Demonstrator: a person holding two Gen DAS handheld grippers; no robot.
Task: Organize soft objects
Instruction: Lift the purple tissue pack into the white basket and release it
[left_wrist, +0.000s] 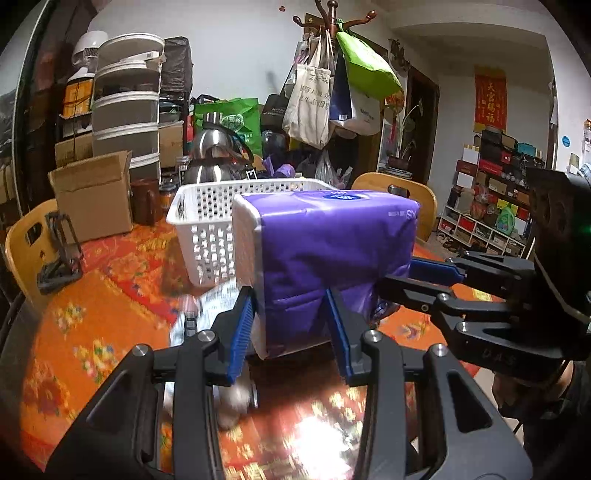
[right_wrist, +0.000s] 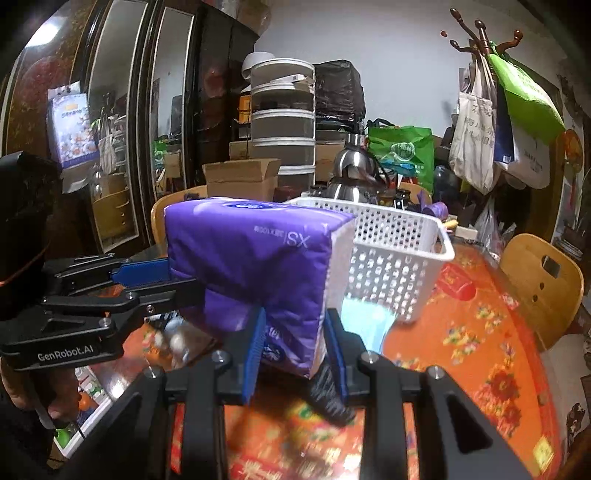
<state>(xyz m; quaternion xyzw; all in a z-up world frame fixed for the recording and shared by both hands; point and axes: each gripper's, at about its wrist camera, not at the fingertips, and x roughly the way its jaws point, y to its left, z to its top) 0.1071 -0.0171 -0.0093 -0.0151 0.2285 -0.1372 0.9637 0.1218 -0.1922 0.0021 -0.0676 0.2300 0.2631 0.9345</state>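
A purple tissue pack (left_wrist: 325, 254) with white ends hangs above the orange tablecloth, gripped at both ends. My left gripper (left_wrist: 291, 317) is shut on its near lower corner, blue pads pressing into the soft wrap. In that view my right gripper (left_wrist: 413, 280) comes in from the right and pinches the pack's other end. In the right wrist view the same tissue pack (right_wrist: 255, 266) fills the middle, my right gripper (right_wrist: 295, 339) shut on its lower corner, and my left gripper (right_wrist: 166, 277) clamps it from the left. A white perforated basket (left_wrist: 207, 221) (right_wrist: 399, 258) stands just behind the pack.
Small loose packets (left_wrist: 207, 314) lie blurred on the tablecloth under the pack. A cardboard box (left_wrist: 96, 195), a steel kettle (left_wrist: 214, 155) and a black stand (left_wrist: 59, 251) sit around the basket. Wooden chairs (right_wrist: 543, 284) ring the table. A person's hand (right_wrist: 40, 391) holds the left tool.
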